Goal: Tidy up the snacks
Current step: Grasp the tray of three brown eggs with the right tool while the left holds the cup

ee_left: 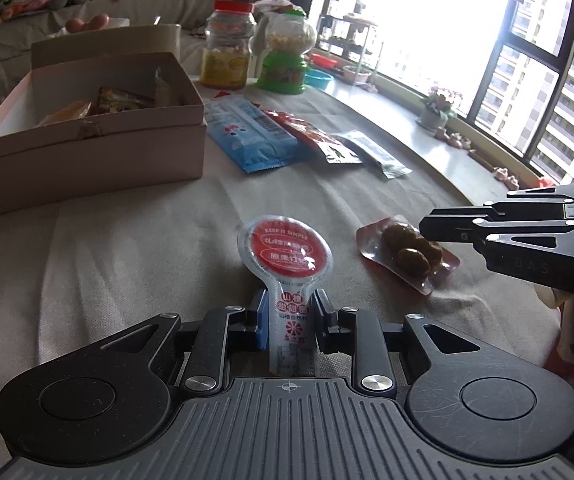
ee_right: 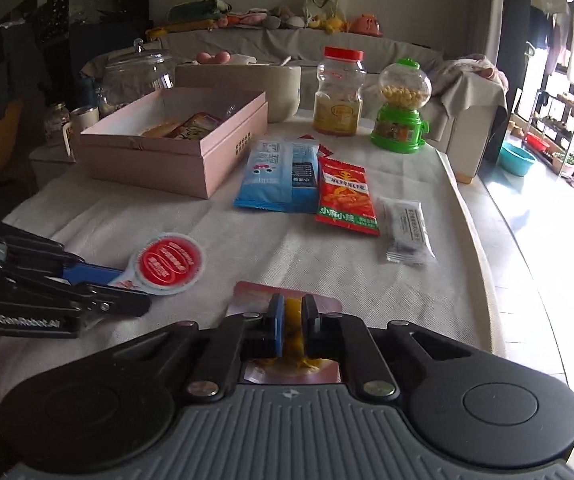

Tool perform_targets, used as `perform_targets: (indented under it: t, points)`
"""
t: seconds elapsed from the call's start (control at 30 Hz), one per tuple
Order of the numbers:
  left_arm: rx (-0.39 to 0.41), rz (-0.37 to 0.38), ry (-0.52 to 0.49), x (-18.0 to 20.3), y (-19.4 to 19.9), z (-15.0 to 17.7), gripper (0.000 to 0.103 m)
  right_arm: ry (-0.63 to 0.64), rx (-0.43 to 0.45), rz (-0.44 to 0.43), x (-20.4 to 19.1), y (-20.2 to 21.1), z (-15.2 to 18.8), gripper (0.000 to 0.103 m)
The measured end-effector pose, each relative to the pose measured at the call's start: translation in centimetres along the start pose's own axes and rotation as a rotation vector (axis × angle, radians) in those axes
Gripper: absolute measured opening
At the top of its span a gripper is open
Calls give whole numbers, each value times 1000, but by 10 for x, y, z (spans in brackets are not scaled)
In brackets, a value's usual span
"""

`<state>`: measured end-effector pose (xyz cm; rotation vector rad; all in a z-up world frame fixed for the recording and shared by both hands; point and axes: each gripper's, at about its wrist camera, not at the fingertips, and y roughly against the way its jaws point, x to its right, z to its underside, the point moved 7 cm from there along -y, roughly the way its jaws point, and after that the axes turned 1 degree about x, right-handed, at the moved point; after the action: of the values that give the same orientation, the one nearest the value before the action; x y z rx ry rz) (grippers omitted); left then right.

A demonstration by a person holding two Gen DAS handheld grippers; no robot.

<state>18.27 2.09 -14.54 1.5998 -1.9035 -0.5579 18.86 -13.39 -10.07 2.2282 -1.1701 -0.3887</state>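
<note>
1. Step in hand: both snacks are gripped, ready for transfer to the pink box (ee_right: 175, 152).
2. The left gripper (ee_left: 289, 312) has its jaws clamped on the stem of the hawthorn lollipop pack (ee_left: 285, 256), held just above the bench (ee_left: 127, 248).
3. The right gripper (ee_right: 289, 326) has its jaws clamped on the olive packet (ee_left: 407, 254), which appears to rest on the bench.
4. Next move, as judged: lift each pack and carry it over the box rim.
5. The lollipop pack shows a red round head in clear film; the olive packet is vacuum-sealed.
</note>
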Motion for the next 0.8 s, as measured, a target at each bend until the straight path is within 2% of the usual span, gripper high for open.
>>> perform_targets:
  t: [0.07,0.17,0.23,0.3,0.43,0.57,0.73,0.8]
  points:
    - [-6,-19,-29,1,3,2,27,-22,-25,1,6,-4,9,23]
    - [-5,-35,-69,3,5,6,28,-57,-1,15,13,-4,17,37]
    - [-4,-46,-93,5,4,7,28,-94,6,3,16,-3,18,41]
    - [-9,-50,-109,7,3,6,29,-133,31,-19,16,-1,16,42]
    - [-12,-46,-108,8,1,6,29,-101,87,-32,2,1,12,51]
    - [-10,-45,-111,8,2,6,29,-69,36,-13,-7,-17,20,53]
    - [-6,-42,-111,8,2,8,29,-18,55,-4,-11,-15,24,55]
    - [-3,-38,-107,8,2,8,29,-34,51,-10,-9,-14,24,55]
